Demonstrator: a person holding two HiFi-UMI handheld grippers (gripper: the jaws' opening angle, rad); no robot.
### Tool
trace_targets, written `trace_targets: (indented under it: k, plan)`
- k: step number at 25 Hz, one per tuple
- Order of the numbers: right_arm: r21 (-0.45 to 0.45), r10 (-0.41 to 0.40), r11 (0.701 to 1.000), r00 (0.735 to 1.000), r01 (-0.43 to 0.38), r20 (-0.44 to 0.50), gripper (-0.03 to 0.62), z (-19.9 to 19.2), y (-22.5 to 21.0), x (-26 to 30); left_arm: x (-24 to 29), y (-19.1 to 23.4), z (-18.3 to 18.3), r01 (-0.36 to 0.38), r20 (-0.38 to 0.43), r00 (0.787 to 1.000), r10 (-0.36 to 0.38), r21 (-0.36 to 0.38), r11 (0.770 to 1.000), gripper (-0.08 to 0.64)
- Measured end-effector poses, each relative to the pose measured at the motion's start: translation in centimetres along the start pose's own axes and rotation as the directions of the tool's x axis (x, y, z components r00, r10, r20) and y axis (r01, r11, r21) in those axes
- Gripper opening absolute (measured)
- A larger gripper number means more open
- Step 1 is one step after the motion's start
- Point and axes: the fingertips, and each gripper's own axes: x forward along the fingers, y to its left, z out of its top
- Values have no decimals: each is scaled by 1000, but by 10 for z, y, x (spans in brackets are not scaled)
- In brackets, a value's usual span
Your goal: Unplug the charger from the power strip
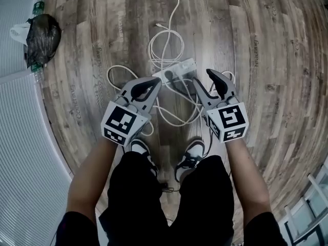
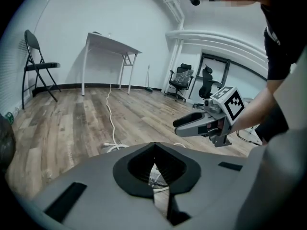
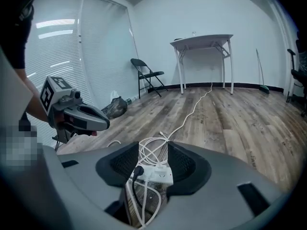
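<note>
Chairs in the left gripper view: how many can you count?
3: a folding chair far left; one office chair and a second office chair back right. More may be hidden.

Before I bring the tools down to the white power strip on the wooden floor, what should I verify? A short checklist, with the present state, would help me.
1. Right tool jaws apart: ok.
2. Left tool empty: ok; its tips are together.
3. White plastic power strip lined up between the right tool's jaws: ok, seemingly not yet reached.
4. Black round plug seated in the strip: ok.
5. Target plug identified: cannot tell; a white plug sits beside the black one.
</note>
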Motion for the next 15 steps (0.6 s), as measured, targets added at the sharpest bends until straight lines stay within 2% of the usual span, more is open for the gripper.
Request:
trace_targets:
  k: [4, 8, 12, 15]
  plan:
    - [-56, 15, 998, 998, -19, -62, 206, -54, -2, 56, 51, 18, -60, 28, -26, 999, -28, 4, 1000, 18]
    - [-74, -26, 997, 996, 20, -87, 210, -89, -9, 95, 85, 33, -110, 52, -54, 997, -53, -26, 998, 18]
    - [-85, -47, 996, 994, 39, -98, 210, -105, -11, 115, 103, 32, -126, 87, -49, 995, -89, -29, 996, 18]
    - [-83, -65, 995, 991, 55, -118, 210, -114, -14, 125, 113, 23, -133, 128, -73, 989, -127, 5, 992, 18]
